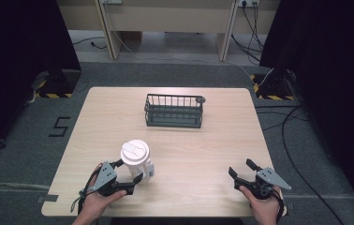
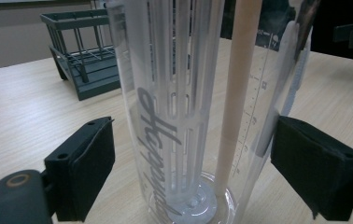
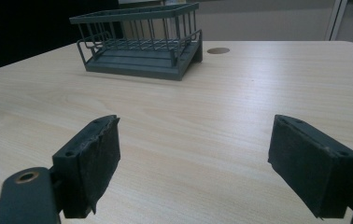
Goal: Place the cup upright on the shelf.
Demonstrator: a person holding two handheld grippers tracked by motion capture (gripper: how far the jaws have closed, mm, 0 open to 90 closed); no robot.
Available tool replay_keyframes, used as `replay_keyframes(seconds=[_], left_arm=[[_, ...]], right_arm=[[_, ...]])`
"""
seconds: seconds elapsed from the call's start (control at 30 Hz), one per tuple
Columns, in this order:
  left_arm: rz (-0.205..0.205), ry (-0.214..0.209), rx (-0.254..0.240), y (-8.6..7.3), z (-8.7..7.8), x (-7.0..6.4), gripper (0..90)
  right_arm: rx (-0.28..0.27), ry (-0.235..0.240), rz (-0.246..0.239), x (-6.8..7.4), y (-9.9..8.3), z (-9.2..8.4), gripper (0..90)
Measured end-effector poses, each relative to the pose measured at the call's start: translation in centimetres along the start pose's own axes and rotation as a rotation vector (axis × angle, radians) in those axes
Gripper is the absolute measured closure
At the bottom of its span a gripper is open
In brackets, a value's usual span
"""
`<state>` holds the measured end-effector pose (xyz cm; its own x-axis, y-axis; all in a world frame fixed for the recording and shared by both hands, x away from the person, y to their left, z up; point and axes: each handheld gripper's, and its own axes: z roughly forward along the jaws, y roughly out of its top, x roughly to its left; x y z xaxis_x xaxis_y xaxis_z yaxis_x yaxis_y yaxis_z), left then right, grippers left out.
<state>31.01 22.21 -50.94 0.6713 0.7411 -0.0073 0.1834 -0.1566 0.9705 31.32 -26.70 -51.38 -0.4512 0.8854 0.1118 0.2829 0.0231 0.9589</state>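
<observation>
A tall clear plastic jug [image 1: 135, 157] with a white lid stands upright on the table's front left. In the left gripper view the jug [image 2: 179, 107] shows a slotted inner tube, grey lettering and a measuring scale. My left gripper [image 1: 129, 171] is open, its jaws on either side of the jug's lower part [image 2: 193, 154]; a narrow gap shows at the left pad [image 2: 88, 168], and the right pad sits at the jug's edge. At the front right my right gripper [image 1: 240, 168] is open over bare wood [image 3: 195, 154], with nothing between its pads.
A dark green wire basket [image 1: 174, 111] [image 2: 83, 60] [image 3: 139, 42] stands empty at the table's far middle. A small round brown disc [image 3: 218, 50] lies on the wooden table [image 1: 203, 145] by the basket's right corner. Cables run over the floor to the right.
</observation>
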Motion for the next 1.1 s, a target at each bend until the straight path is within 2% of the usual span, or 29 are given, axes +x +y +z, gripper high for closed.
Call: replay_keyframes(seconds=[0.07,0.37,0.63,0.93,1.1], left_arm=[[-0.006,-0.009,-0.007,0.0,0.3,0.1,13.3],[0.013,-0.020,-0.011,0.2,1.5,-0.1,14.0],[0.003,-0.018,-0.027,0.0,1.4,0.0,17.0],[0.006,-0.012,-0.021,0.1,1.4,0.0,17.3],[0.030,-0.001,-0.036,0.7,1.3,0.0,17.4]], right_arm=[[0.001,0.000,-0.001,0.0,0.0,0.0,17.6],[0.001,0.000,0.001,-0.1,0.0,0.0,17.8],[0.009,0.005,0.011,-0.1,0.0,0.1,18.3],[0.010,0.005,0.020,-0.1,0.0,0.1,18.4],[0.008,0.004,0.014,-0.3,0.1,0.1,18.3]])
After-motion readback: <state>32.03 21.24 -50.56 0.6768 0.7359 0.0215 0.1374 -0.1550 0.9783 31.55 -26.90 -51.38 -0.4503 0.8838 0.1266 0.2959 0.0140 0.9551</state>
